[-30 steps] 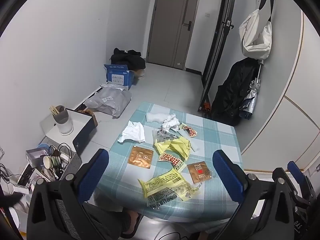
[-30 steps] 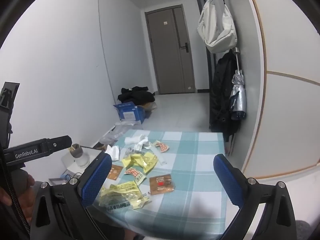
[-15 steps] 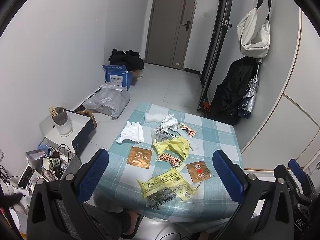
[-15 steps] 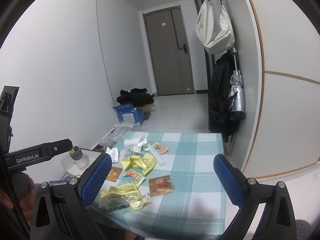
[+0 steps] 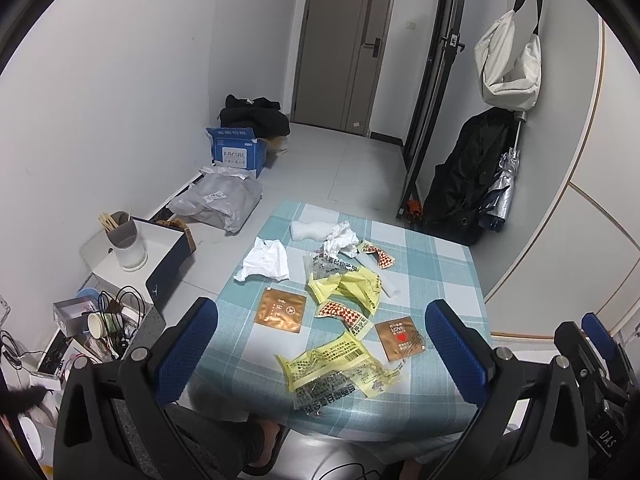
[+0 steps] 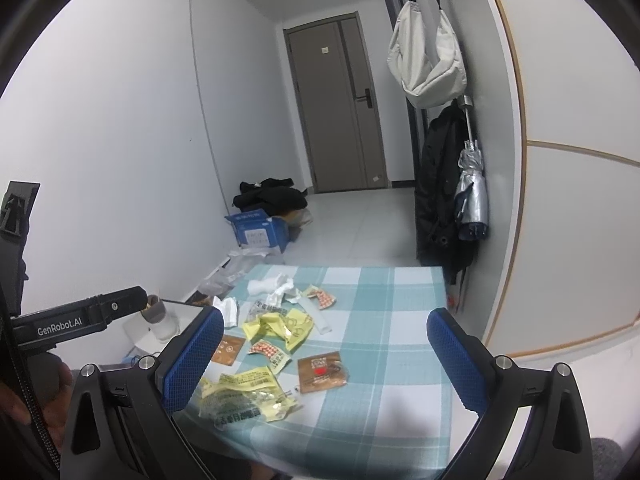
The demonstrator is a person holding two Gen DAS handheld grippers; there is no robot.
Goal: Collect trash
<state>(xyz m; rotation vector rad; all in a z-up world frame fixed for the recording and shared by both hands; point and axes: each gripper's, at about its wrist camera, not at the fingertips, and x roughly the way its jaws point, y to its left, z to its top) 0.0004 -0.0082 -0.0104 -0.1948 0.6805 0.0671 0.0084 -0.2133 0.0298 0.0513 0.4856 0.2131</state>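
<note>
1. From where I stand, nothing has been gathered yet: every scrap sits loose on the checked tablecloth (image 5: 436, 276), and I can see no bin or bag meant for the trash in either view.

2. The left gripper (image 5: 322, 338) hovers above the near edge of the table with its blue fingers spread wide and nothing between them. The right gripper (image 6: 326, 350) is the same, wide apart and empty, hanging over the table's near right part.

3. Nearest the left tool, at about 6 o'clock on the table, lies the big yellow wrapper (image 5: 340, 364) overlapping a clear printed film. Just beside it at 4 o'clock is the brown heart sachet (image 5: 401, 338), and at 9 o'clock the other brown sachet (image 5: 281, 310).

4. In the middle there is a red checked packet (image 5: 344, 316) touching a crumpled yellow wrapper pile (image 5: 348, 284).

5. Further off, toward 12 o'clock, I make out a white tissue (image 5: 266, 260), a crumpled paper ball (image 5: 340, 240), a white roll of wadding (image 5: 310, 230) and a small red-patterned wrapper (image 5: 378, 254).

6. My reading: the task is at its very start. All the pieces named are left to pick up, and the thin flat sachets will likely be hardest to pinch off the cloth.

7. The right half of the table carries no litter, so the work lies in the left and centre.
</note>
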